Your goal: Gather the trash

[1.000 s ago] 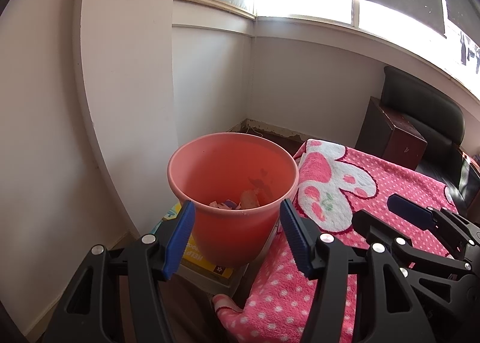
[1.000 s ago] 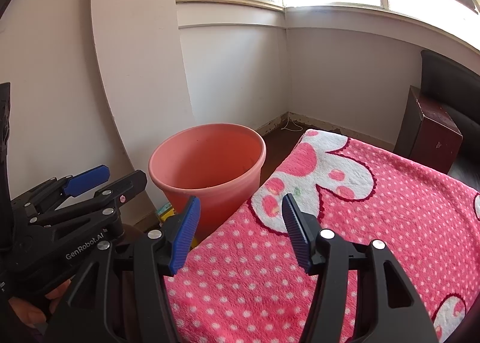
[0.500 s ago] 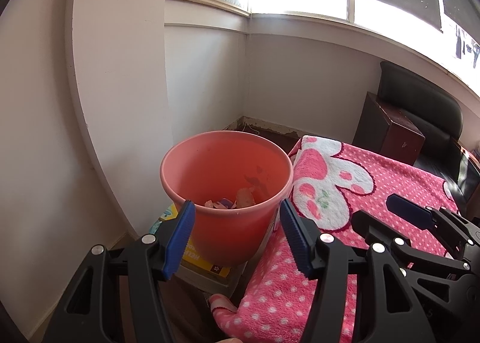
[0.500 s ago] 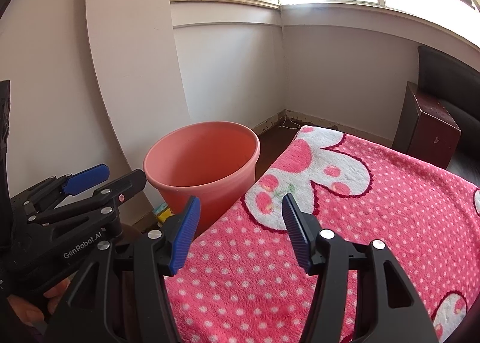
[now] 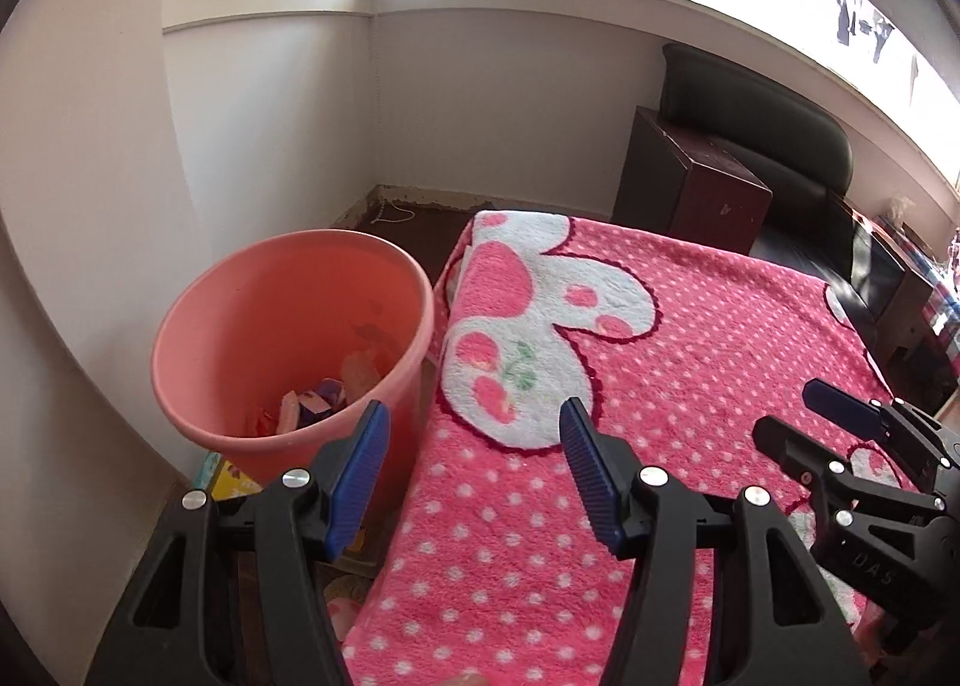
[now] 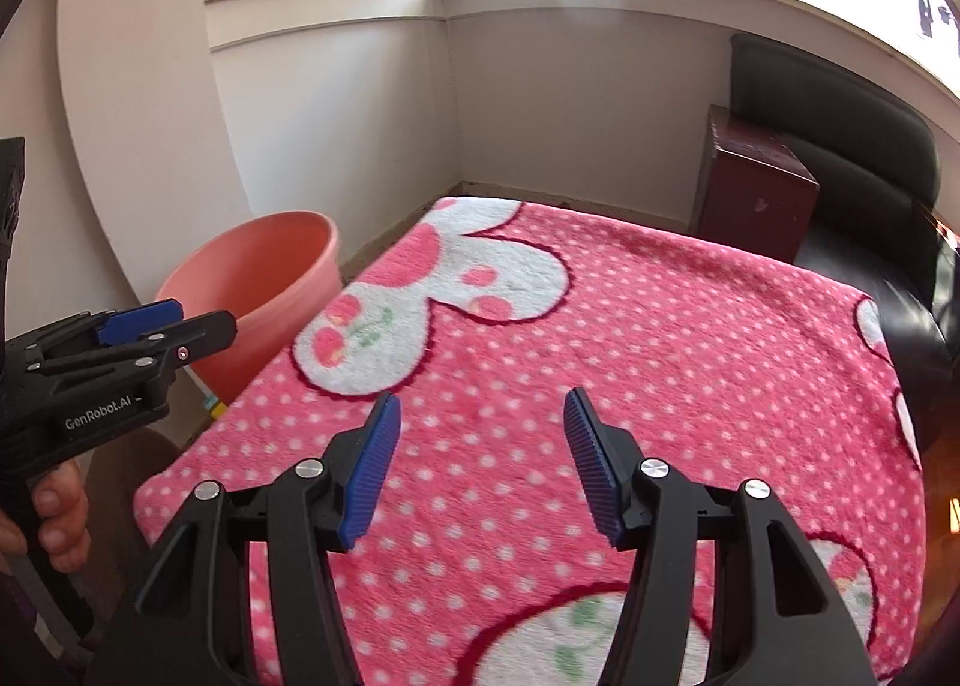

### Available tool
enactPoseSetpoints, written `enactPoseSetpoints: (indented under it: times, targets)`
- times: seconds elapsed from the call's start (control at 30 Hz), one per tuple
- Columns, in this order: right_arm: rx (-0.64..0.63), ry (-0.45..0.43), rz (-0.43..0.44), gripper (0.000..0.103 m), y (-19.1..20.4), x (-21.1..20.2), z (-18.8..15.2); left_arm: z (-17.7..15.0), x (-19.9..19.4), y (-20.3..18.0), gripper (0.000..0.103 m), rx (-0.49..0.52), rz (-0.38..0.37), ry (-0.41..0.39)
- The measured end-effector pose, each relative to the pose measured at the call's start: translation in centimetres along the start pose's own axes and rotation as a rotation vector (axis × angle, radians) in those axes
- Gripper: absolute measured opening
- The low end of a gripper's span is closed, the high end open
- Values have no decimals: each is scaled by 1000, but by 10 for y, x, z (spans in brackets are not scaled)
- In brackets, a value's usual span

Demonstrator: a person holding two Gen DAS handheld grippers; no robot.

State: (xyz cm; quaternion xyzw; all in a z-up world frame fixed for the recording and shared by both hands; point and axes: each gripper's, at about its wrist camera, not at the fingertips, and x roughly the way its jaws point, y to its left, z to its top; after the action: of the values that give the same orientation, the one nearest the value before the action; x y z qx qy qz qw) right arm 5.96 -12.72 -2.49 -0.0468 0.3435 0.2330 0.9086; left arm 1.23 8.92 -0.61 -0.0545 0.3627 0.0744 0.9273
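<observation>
Pink dotted blanket (image 6: 600,326) across the bed, bare of visible litter. Salmon bin (image 5: 288,338) at far left, scraps inside. Left gripper (image 5: 474,482) and right gripper (image 6: 480,464) released, empty. Risk: snagging fleece, or nudging bin.

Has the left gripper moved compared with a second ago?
Yes. The left gripper has swung right: the fixed pink bucket now sits left of it, the blanket between its fingers.

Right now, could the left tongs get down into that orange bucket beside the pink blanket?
Probably yes. The left tongs are open and hold nothing, and the orange bucket stands uncovered just ahead, with scraps at its bottom. Only the corner of the pink blanket lies alongside, not across the rim.
</observation>
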Motion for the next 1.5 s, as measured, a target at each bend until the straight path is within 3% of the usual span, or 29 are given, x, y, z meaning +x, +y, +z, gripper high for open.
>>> enactPoseSetpoints:
  times: [0.27,0.5,0.67,0.8,0.93,1.1,1.17,1.5]
  targets:
    - [152,124,-240,57,-126,8,-16,14,70,-37,58,35,-60,137]
    - [230,180,-312,57,-190,17,-31,22,112,-60,58,76,-48,184]
    - [255,258,-255,58,-203,33,-40,20,134,-66,58,91,-29,220]
    - [245,263,-263,59,-203,37,-38,17,140,-73,64,135,-3,200]
    - [218,275,-262,71,-198,43,-37,18,143,-72,71,125,5,187]
    - [210,280,-253,81,-196,47,-35,18,144,-72,72,123,5,188]
    - [191,291,-240,89,-192,50,-35,18,144,-71,73,123,4,188]
    - [224,296,-281,90,-195,47,-37,18,145,-72,74,124,8,189]
